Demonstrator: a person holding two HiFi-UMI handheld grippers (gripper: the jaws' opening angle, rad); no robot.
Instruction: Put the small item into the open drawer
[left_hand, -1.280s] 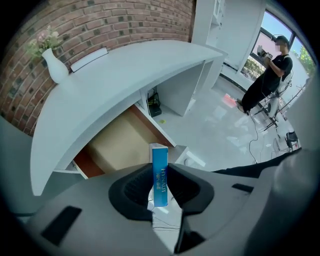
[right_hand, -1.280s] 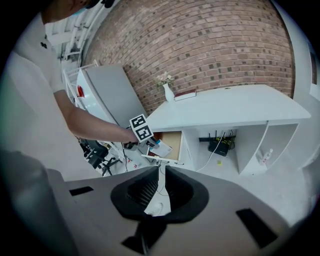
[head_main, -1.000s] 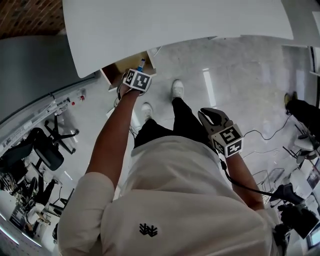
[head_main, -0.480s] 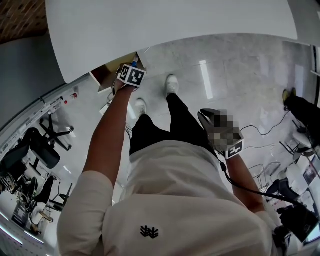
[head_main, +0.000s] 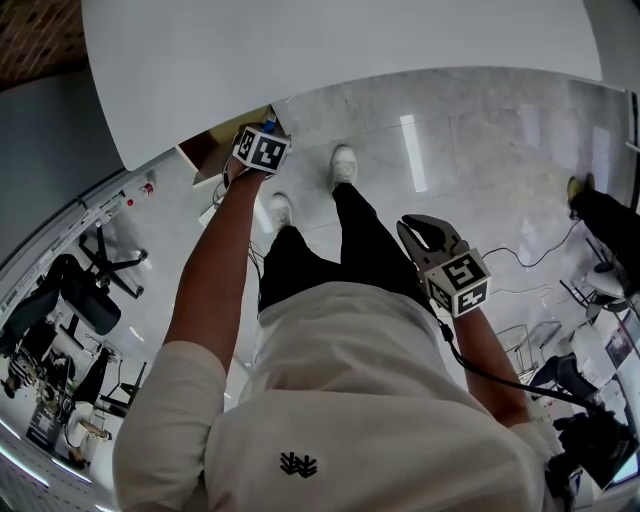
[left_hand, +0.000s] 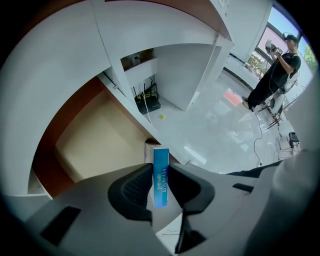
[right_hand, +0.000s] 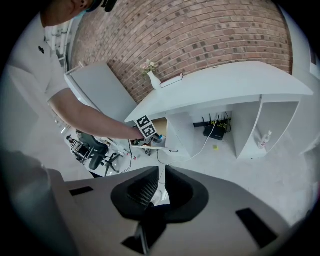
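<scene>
A small blue box (left_hand: 160, 160) stands upright between the jaws of my left gripper (left_hand: 161, 176). The jaws are opening, but the ribbed pads still touch the box. It hangs over the front corner of the open drawer (left_hand: 100, 145), whose tan inside is bare. In the head view the left gripper (head_main: 266, 130) reaches out under the white desk's edge at the drawer (head_main: 213, 148). My right gripper (head_main: 418, 228) hangs by my right thigh. In its own view the right gripper (right_hand: 162, 172) has its jaws nearly together, with nothing between them.
The white desk top (head_main: 350, 50) overhangs the drawer. A black router with cables (left_hand: 148, 104) sits in the desk's recess. Office chairs (head_main: 85, 295) stand at the left. A person in dark clothes (left_hand: 272, 75) stands far off on the shiny floor. A vase (right_hand: 154, 79) is on the desk.
My left gripper with the blue box has moved a little up and left, closer to the drawer under the desk edge. The right gripper has stayed by my thigh.
</scene>
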